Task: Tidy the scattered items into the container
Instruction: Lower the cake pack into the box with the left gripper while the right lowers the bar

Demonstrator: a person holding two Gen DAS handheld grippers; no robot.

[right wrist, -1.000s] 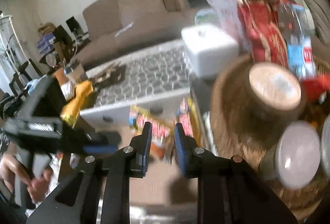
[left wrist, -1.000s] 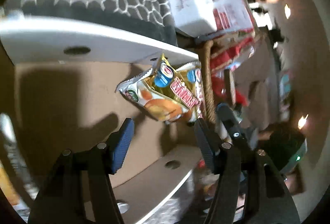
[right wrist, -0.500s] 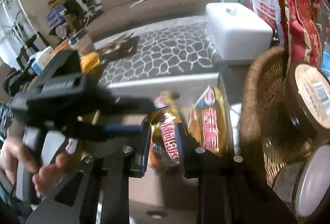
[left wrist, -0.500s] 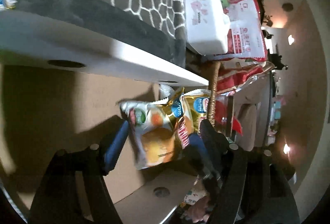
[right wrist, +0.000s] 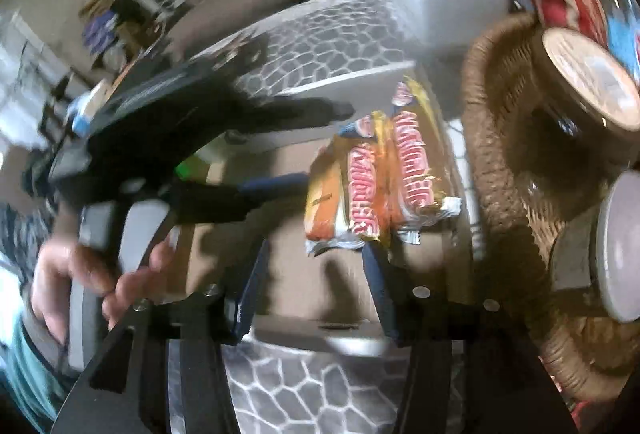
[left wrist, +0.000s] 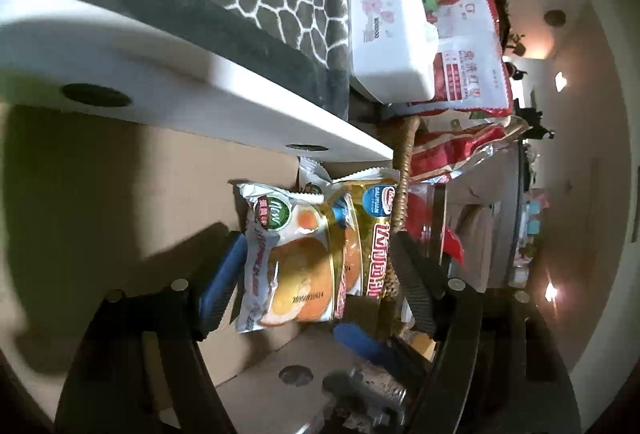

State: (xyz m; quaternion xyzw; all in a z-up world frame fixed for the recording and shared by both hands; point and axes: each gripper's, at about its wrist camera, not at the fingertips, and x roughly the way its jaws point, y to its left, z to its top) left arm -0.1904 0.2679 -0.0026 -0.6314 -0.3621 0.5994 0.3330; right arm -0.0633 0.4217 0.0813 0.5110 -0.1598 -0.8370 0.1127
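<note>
Both grippers' fingers were opening: left gripper [left wrist: 316, 274] flanked the yellow-orange snack packets [left wrist: 304, 258] inside the brown cardboard box [left wrist: 120, 186]; right gripper [right wrist: 316, 286] hovered just short.

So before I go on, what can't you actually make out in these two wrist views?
- Snack packets: left wrist view doesn't show whether they rest on the cardboard box floor; the opening left claw straddles them.
- Right wrist view: motion blur smears the packet print; right claw opening, nothing between the pads.
- Wicker basket: cut off by the right edge, contents partly hidden.
- White tub: label too small.
</note>
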